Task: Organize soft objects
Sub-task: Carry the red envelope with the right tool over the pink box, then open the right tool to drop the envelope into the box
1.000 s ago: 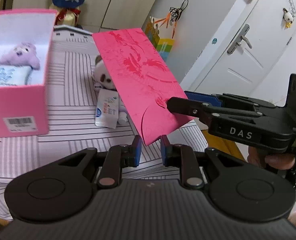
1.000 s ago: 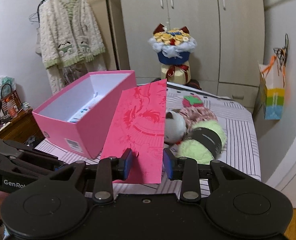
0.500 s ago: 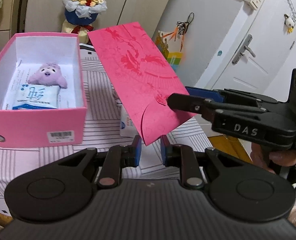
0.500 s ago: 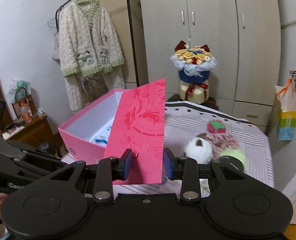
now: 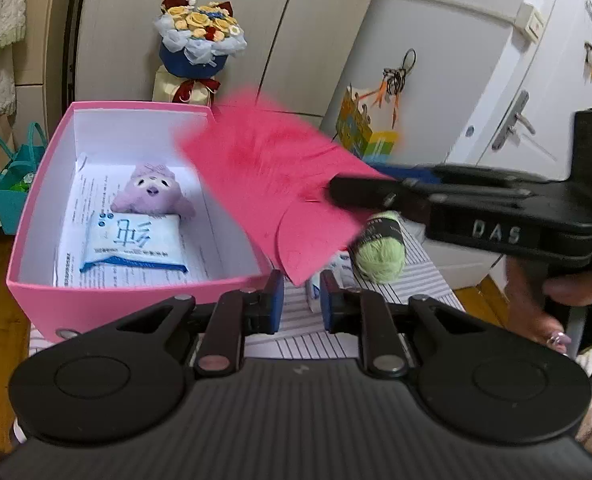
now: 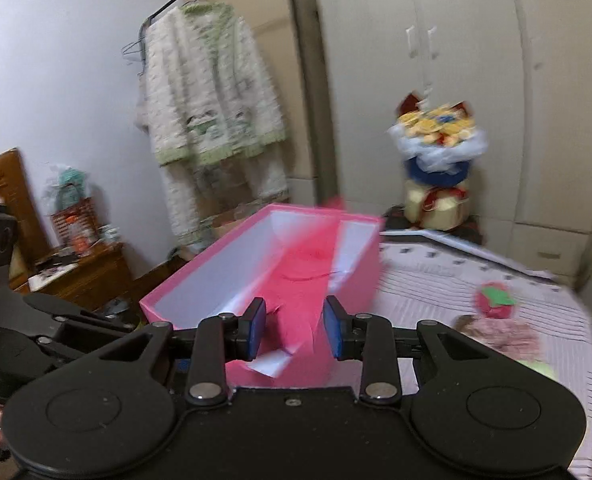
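Pink box with white interior; red envelope; lilac plush; white-and-blue tissue pack; light green yarn ball with black band; grey-striped white bed cover; red-and-green strawberry plush.

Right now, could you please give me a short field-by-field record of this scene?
held item: red envelope, blurred
right gripper: shut on the envelope's edge
left gripper: shut, envelope's lower corner at its pads
pink box: open, holds purple plush and tissue pack
outside the box: green yarn ball on the striped cloth
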The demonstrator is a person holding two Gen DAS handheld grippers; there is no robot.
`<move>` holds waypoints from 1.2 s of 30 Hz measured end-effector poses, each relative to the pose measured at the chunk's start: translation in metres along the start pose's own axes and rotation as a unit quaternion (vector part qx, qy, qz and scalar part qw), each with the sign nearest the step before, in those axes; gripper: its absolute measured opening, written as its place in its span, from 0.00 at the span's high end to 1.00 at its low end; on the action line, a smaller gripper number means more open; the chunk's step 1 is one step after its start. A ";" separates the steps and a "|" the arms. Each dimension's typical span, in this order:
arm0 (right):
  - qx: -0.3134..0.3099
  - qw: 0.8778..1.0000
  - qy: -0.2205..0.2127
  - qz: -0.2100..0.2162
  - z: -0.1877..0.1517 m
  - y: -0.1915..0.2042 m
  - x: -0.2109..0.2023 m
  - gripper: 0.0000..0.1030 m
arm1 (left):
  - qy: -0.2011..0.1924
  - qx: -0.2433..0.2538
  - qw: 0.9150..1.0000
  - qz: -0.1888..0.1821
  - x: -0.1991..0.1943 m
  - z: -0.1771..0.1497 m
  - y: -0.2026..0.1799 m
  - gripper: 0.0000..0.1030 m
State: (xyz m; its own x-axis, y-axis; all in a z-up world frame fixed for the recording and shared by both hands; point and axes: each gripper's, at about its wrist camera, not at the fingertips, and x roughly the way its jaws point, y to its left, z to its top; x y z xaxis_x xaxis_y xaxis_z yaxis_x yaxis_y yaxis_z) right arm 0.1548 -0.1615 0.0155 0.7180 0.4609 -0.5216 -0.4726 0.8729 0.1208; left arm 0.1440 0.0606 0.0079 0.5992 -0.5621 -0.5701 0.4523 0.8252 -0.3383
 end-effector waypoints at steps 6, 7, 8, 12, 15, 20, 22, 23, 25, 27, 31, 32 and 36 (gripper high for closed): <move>0.027 0.997 0.046 0.054 0.001 0.004 0.063 0.69 | 0.015 0.000 1.000 0.020 0.017 0.009 0.030 0.83; 0.037 0.996 0.053 0.065 0.001 0.000 0.073 0.69 | 0.016 -0.004 1.000 0.023 0.020 0.010 0.037 0.83; 0.048 0.994 0.058 0.073 0.002 -0.004 0.081 0.69 | 0.018 -0.014 0.999 0.025 0.024 0.010 0.045 0.83; 0.048 0.994 0.066 0.072 0.004 -0.010 0.098 0.70 | 0.008 -0.021 0.999 0.030 0.026 0.010 0.062 0.83; 0.038 0.994 0.072 0.079 0.005 -0.005 0.105 0.71 | -0.001 -0.023 0.999 0.035 0.027 0.012 0.072 0.83; 0.008 0.995 0.072 0.068 0.006 0.009 0.112 0.72 | -0.005 -0.040 0.999 0.035 0.022 0.007 0.087 0.83; 0.015 0.995 0.073 0.066 0.006 0.010 0.116 0.68 | -0.003 -0.048 0.998 0.045 0.017 0.005 0.092 0.83; 0.017 0.995 0.074 0.064 0.007 0.011 0.119 0.68 | -0.006 -0.053 0.997 0.051 0.012 0.003 0.096 0.83; 0.016 0.995 0.078 0.063 0.009 0.015 0.126 0.64 | -0.016 -0.058 0.996 0.063 0.000 0.002 0.100 0.83; 0.007 0.994 0.086 0.065 0.008 0.022 0.134 0.62 | -0.030 -0.057 0.995 0.078 -0.014 0.002 0.102 0.81; 0.020 0.991 0.103 0.078 0.006 0.027 0.144 0.43 | -0.052 -0.050 0.992 0.106 -0.036 0.003 0.100 0.78; 0.019 0.992 0.103 0.076 0.006 0.027 0.142 0.43 | -0.053 -0.049 0.991 0.110 -0.039 0.003 0.100 0.74; -0.006 0.994 0.093 0.062 0.005 0.030 0.122 0.43 | -0.045 -0.040 0.991 0.118 -0.043 0.002 0.094 0.66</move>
State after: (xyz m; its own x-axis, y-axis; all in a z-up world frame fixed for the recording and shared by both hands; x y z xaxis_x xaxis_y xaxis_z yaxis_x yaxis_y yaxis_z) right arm 0.2311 -0.0780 -0.0401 0.5480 0.5265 -0.6500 -0.5589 0.8086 0.1839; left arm 0.1618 0.1619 0.0018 0.7404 -0.3531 -0.5719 0.2412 0.9338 -0.2643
